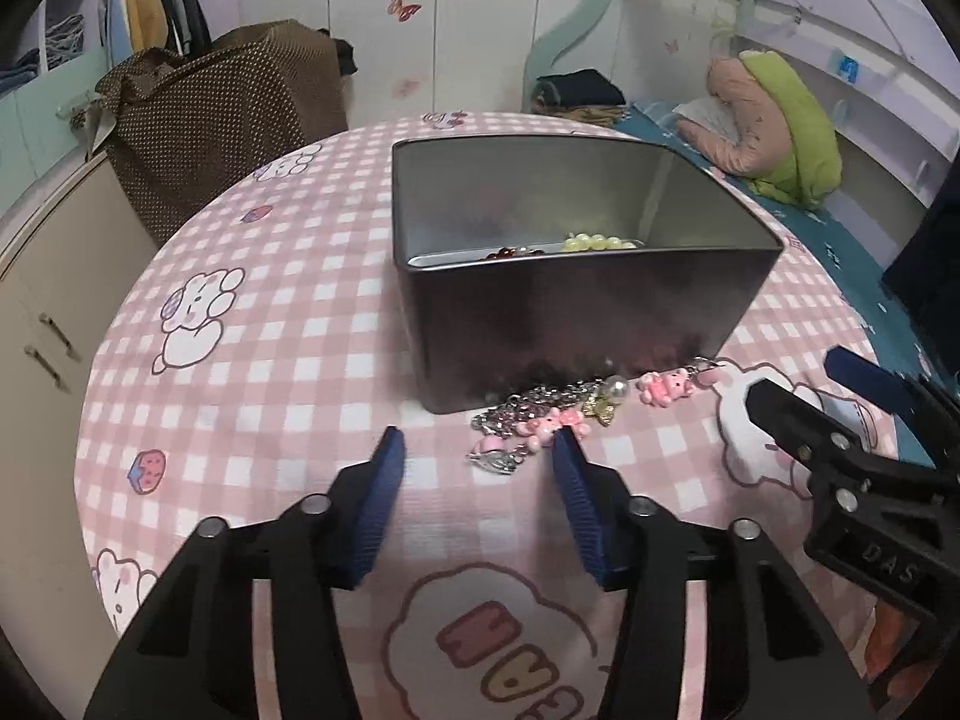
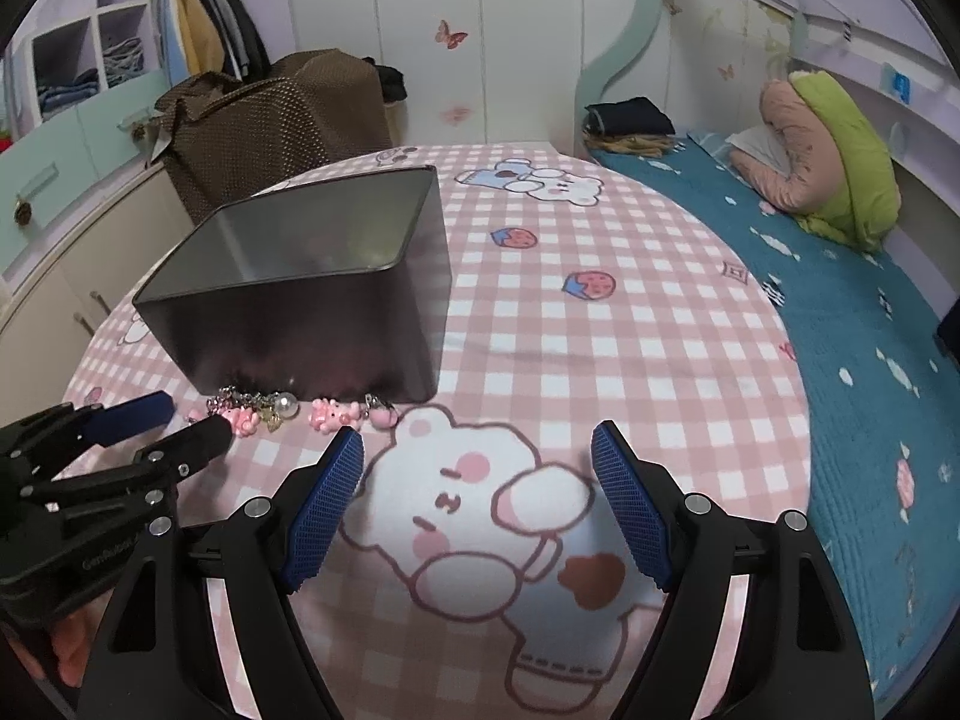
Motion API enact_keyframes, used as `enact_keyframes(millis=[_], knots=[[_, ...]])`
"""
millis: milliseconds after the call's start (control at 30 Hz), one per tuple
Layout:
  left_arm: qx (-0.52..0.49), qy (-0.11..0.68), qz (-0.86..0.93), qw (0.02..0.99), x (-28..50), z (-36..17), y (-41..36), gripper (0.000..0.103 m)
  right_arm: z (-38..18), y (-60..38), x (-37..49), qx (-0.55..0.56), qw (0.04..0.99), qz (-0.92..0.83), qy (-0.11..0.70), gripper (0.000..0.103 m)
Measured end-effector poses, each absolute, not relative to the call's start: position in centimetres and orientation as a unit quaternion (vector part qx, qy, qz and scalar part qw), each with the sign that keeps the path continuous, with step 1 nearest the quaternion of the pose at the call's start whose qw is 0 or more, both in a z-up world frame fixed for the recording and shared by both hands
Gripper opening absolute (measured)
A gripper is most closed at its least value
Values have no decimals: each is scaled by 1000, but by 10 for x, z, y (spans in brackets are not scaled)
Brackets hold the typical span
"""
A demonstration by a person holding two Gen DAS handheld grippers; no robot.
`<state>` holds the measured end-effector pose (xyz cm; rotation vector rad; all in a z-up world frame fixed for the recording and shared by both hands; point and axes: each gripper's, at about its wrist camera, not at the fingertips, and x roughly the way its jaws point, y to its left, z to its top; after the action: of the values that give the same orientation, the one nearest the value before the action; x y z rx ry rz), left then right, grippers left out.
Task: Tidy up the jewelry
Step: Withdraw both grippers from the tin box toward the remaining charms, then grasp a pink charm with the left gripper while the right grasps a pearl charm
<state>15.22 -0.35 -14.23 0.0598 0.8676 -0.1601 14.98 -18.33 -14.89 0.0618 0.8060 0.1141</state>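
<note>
A dark metal tin stands open on the pink checked tablecloth. Pale yellow beads and dark red beads lie inside it. Against its near wall lies a silver chain with pink bear charms and a pearl; a second pink bear charm lies to the right. My left gripper is open just in front of the chain, its right fingertip beside a bear. The right gripper is open over a printed bunny, holding nothing. The tin, the charms and the left gripper also show in the right wrist view.
A brown dotted bag sits behind the table on a low cabinet. A bed with a teal blanket and a green and pink pillow runs along the right. Bare tablecloth lies right of the tin.
</note>
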Motion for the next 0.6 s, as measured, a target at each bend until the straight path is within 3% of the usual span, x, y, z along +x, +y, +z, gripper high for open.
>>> enact_keyframes(millis=[133, 300, 367, 433, 600], knots=[[41, 402, -73, 912, 145, -145, -7, 14, -150, -182, 154, 32, 917, 71, 392, 76], [9, 406, -89, 910, 142, -144, 7, 14, -148, -166, 148, 15, 917, 104, 385, 75], [-6, 402, -88, 911, 140, -143, 15, 14, -144, -156, 146, 5, 915, 130, 381, 61], [-20, 396, -83, 914, 138, -142, 24, 14, -141, -147, 145, 0, 912, 158, 378, 53], [-58, 362, -79, 927, 127, -134, 49, 14, -138, -126, 149, -20, 907, 186, 377, 41]])
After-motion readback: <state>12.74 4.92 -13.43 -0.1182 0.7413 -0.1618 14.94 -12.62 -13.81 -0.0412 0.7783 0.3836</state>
